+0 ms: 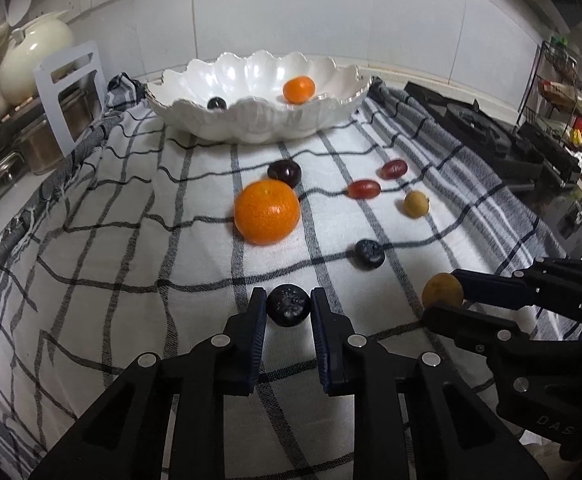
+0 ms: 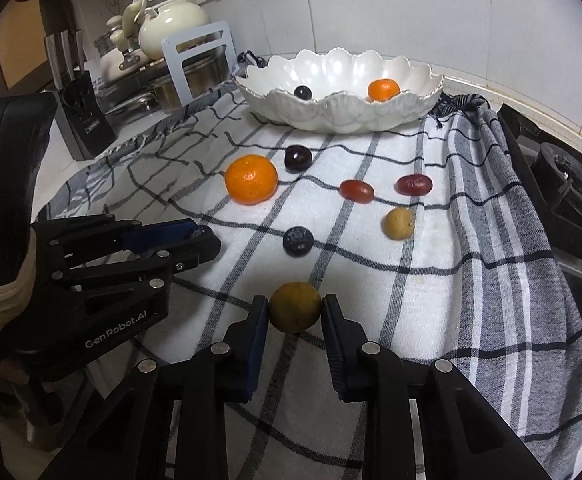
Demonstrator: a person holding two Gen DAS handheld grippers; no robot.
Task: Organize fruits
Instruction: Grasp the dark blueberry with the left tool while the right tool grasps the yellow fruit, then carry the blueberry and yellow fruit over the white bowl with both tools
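Gripping two fruits at near edge of checked cloth (image 1: 91, 216): left gripper (image 1: 289, 306) clamped on blueberry (image 1: 288, 305), right gripper (image 2: 295, 308) clamped on longan (image 2: 295, 307). Done so far: small orange (image 1: 299, 89) and dark berry (image 1: 216, 103) in white bowl (image 1: 195, 116) at far side. Left on cloth between: large orange (image 1: 267, 211), dark cherry (image 1: 285, 171), two red grapes (image 1: 363, 189), second longan (image 1: 416, 204), second blueberry (image 1: 369, 254). Judged under halfway.
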